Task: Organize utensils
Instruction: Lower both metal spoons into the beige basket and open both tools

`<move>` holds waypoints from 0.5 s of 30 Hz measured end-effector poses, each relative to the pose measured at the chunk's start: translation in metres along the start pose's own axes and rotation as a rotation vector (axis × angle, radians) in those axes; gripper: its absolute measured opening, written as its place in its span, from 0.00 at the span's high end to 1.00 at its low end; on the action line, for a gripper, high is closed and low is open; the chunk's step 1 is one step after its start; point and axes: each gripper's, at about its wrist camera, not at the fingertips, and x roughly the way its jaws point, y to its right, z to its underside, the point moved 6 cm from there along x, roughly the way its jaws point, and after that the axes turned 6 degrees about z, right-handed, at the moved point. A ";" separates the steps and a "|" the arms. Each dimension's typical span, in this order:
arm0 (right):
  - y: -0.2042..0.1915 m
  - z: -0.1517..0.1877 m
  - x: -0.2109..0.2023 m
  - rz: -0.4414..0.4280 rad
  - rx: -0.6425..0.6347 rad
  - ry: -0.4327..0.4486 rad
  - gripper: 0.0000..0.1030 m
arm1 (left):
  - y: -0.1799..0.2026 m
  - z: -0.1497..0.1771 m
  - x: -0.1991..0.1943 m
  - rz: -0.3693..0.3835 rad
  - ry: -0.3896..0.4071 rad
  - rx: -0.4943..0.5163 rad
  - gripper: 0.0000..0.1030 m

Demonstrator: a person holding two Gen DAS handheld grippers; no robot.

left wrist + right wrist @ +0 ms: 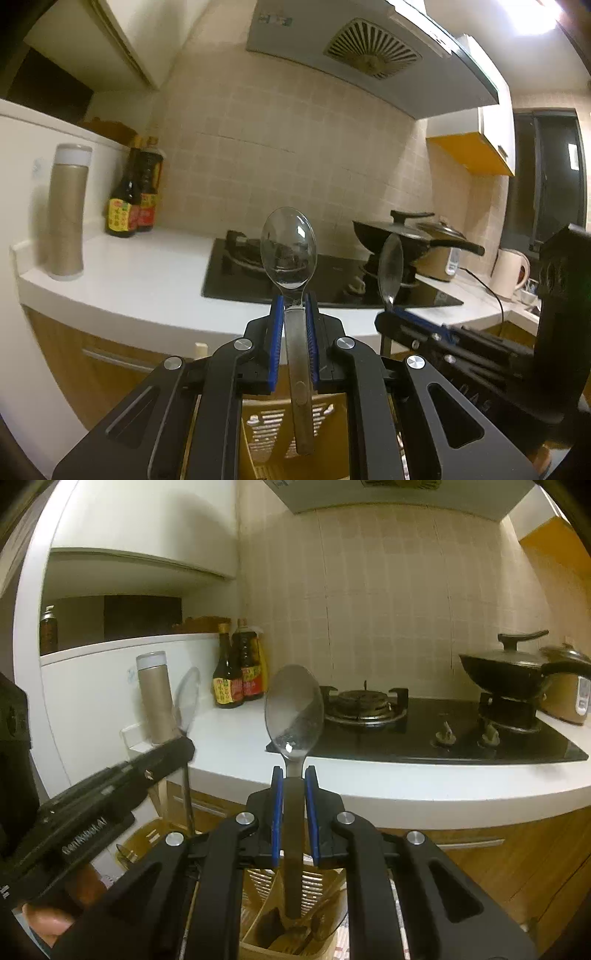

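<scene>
Holding a spoon (289,254) upright by its handle in my left gripper (294,306), jaws clamped; my right gripper (294,775) likewise grips its own spoon (294,710), handle hanging over the slotted utensil holder (291,908), presumably so both can drop in handle-first.

White lettering that seems to read "GenRobot.AI" runs along the black body of the left hand-held gripper (190,744) at the lower left of the right wrist view. In the left wrist view, faint letters on the right hand-held gripper (388,310) at the lower right are too dim to read. The yellow and red labels on the sauce bottles (238,664) carry print too blurred to read.
</scene>
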 end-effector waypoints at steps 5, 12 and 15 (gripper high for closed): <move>-0.002 0.001 -0.001 -0.013 -0.007 -0.003 0.91 | -0.003 0.006 0.002 0.012 -0.011 -0.012 0.90; -0.002 0.004 -0.008 -0.013 -0.036 -0.022 0.90 | -0.001 0.013 -0.001 0.030 -0.038 0.008 0.87; -0.002 0.005 -0.012 -0.029 -0.038 -0.040 0.84 | 0.000 0.013 -0.004 0.022 -0.047 0.013 0.81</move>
